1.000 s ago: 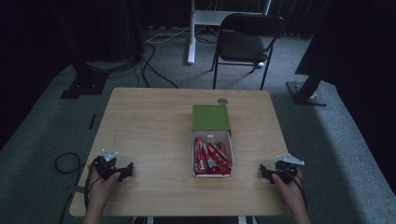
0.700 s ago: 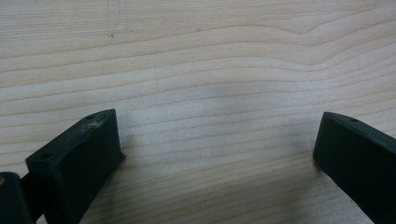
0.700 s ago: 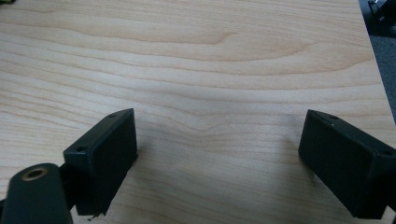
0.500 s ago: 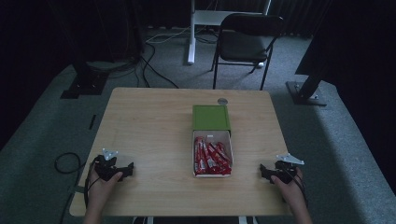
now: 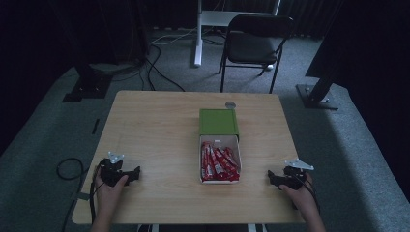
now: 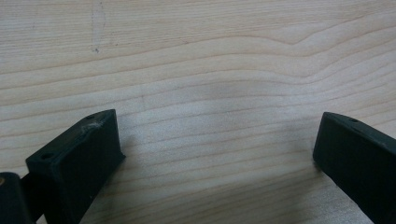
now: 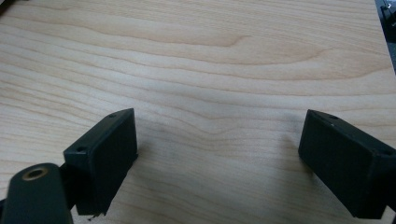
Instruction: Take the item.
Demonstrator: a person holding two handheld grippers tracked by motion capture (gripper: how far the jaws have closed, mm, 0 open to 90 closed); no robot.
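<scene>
The left gripper (image 5: 137, 172) rests on the wooden table (image 5: 154, 125) near its front left corner, jaws spread wide apart with only bare wood grain between them in the left gripper view. The right gripper (image 5: 270, 178) lies near the front right corner, its jaws likewise wide apart over bare wood. Between the two, well apart from both, stands an open white box (image 5: 201, 159) packed with red-wrapped snack bars (image 5: 218, 163); its green lid (image 5: 218, 122) lies flat just behind it, touching its far edge. A small round grey object (image 5: 230, 104) sits near the far edge
</scene>
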